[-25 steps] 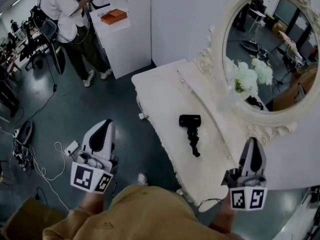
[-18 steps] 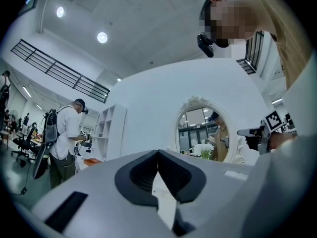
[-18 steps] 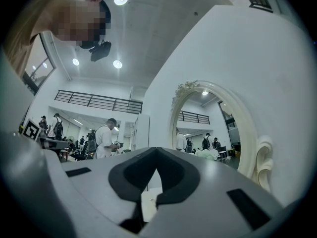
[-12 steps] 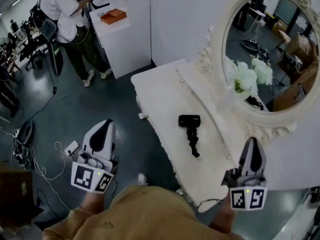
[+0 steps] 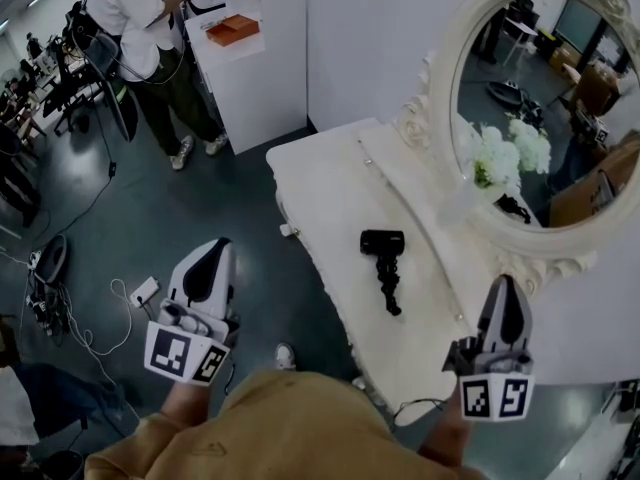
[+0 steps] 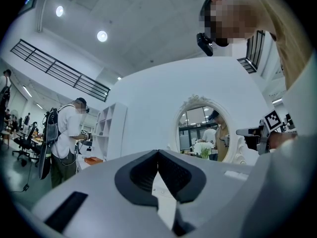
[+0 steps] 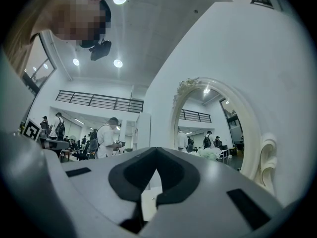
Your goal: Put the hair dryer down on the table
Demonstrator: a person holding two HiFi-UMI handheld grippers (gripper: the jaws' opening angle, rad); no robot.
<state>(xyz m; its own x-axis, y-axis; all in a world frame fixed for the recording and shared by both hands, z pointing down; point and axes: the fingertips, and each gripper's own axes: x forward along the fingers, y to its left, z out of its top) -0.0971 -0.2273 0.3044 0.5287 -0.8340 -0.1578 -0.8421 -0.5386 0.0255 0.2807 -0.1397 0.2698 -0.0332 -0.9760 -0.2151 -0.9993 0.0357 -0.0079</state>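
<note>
Jaws pressed together, empty, on left gripper & right gripper; 1 hair dryer on 1 table.

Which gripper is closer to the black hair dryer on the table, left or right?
Right. The right gripper hangs just right of the hair dryer; the left gripper is farther left, over the floor.

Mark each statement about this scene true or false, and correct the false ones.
1. The dryer lies on the table. True.
2. The right tongs hold the dryer. False: they are shut and empty, away from it.
3. The left tongs are wide open. False: they are shut, with nothing between them.
4. A mirror stands at the table's back. True.
</note>
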